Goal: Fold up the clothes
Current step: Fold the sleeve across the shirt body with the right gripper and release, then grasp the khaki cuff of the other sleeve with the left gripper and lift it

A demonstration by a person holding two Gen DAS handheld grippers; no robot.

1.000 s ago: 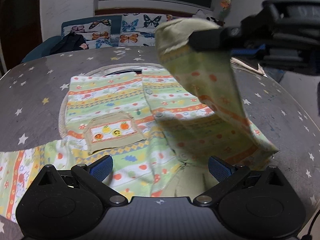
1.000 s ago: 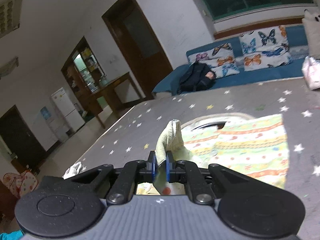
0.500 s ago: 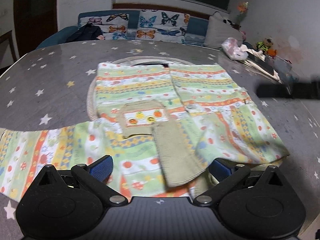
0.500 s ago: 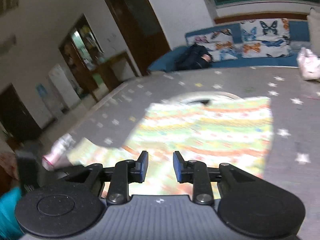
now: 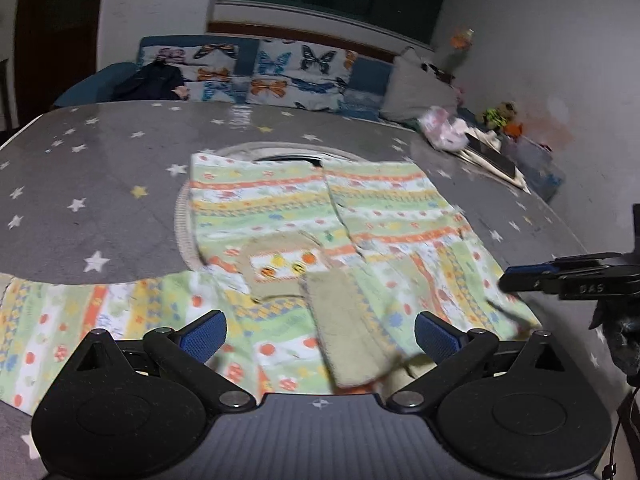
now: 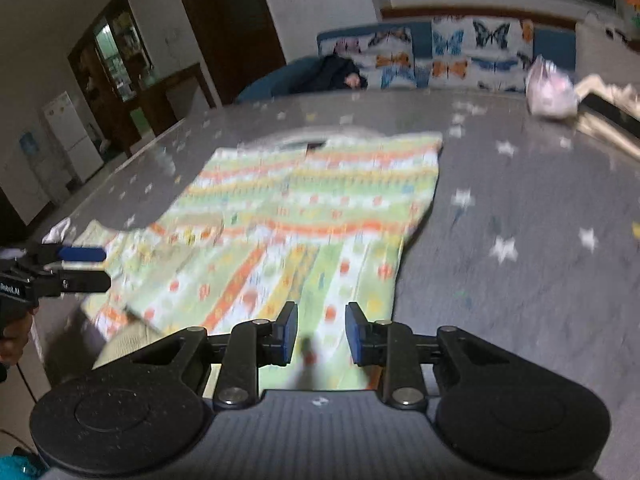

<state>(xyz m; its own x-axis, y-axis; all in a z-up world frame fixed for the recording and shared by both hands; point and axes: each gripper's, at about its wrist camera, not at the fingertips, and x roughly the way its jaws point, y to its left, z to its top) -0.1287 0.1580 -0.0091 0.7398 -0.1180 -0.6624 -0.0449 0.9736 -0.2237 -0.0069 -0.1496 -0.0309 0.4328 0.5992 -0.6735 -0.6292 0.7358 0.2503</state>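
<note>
A green, orange and white patterned child's top [image 5: 304, 216] lies flat on the grey star-print table [image 5: 100, 172]. Its right sleeve is folded across the front, with the khaki cuff [image 5: 348, 336] near the hem. Its left sleeve [image 5: 60, 320] lies spread out to the left. A khaki pocket [image 5: 280, 268] sits mid-front. My left gripper [image 5: 320, 336] is open and empty above the near hem. My right gripper [image 6: 322, 332] is open and empty over the top's [image 6: 304, 220] near right part; it also shows at the right of the left wrist view [image 5: 560, 276].
A butterfly-print sofa [image 5: 256, 72] with a dark bag [image 5: 152, 82] stands behind the table. A pink bundle [image 5: 444, 132] and flat items [image 5: 492, 160] lie at the table's far right. A round mat [image 5: 182, 220] lies under the top.
My right gripper let go of the right sleeve, which now lies folded across the top's front. That gripper opened and drew back to the right. My left gripper stayed open and pulled back slightly.
</note>
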